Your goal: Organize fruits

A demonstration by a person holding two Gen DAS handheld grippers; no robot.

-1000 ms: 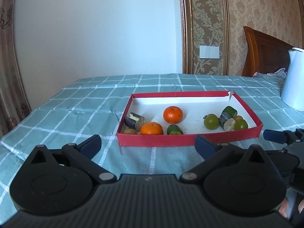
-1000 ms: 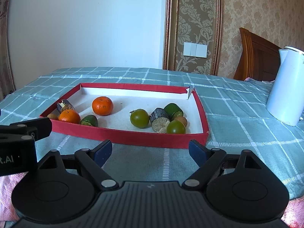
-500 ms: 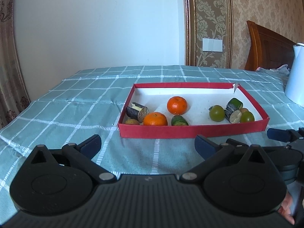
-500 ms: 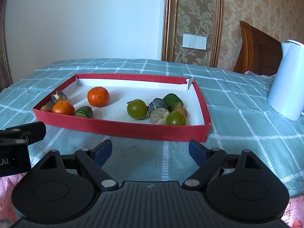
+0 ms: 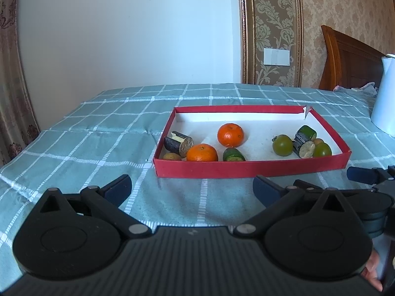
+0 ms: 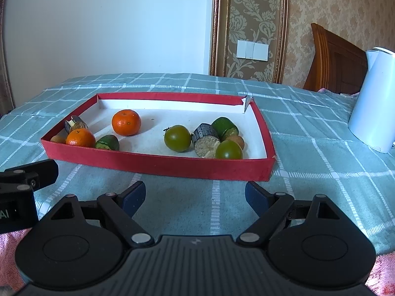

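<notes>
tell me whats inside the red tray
Inside the red tray: two oranges, two green tomatoes, dark cut chunks, green cut pieces, small brown fruits. The near wall hides their undersides.

Red tray (image 5: 249, 169) and fruit unmoved; both views tilted slightly, tray sits higher in frame.

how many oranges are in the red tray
2: one orange toward the middle-left of the red tray, one orange against its near wall at the left. None appear hidden.
</notes>
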